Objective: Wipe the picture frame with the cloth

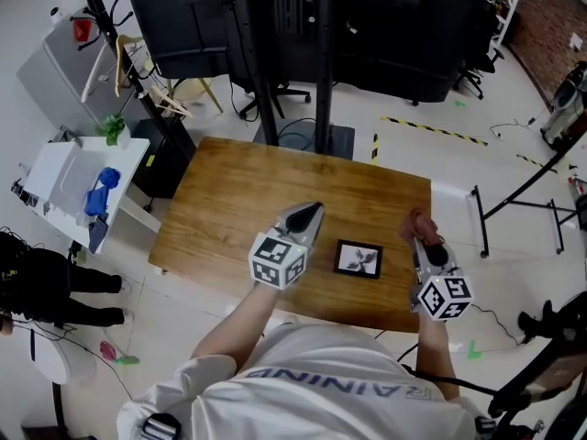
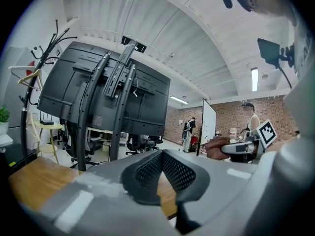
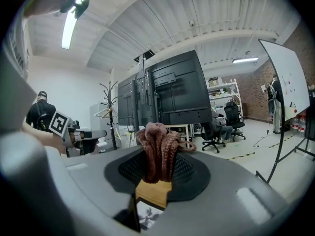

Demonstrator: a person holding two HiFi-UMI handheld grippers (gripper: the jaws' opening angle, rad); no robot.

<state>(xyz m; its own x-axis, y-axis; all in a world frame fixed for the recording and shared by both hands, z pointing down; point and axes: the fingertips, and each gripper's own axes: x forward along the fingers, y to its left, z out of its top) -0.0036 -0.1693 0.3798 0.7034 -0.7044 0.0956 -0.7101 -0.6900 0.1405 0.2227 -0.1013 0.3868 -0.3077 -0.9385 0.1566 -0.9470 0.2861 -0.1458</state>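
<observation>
A small black picture frame (image 1: 358, 259) with a flower print lies flat on the wooden table (image 1: 238, 200), near its front edge. My right gripper (image 1: 419, 238) hovers just right of the frame, shut on a crumpled brownish-pink cloth (image 1: 417, 221). In the right gripper view the cloth (image 3: 160, 144) sticks up from between the jaws of that gripper (image 3: 157, 167), and a corner of the frame (image 3: 147, 216) shows below them. My left gripper (image 1: 315, 210) is held above the table just left of the frame; its jaws (image 2: 161, 153) meet at the tips with nothing between them.
A black stand with large screens (image 1: 303, 26) rises behind the table's far edge. A coat rack (image 1: 110, 26) and a white side table (image 1: 78, 177) with a blue object stand at the left. A whiteboard stand (image 1: 523, 200) is on the right.
</observation>
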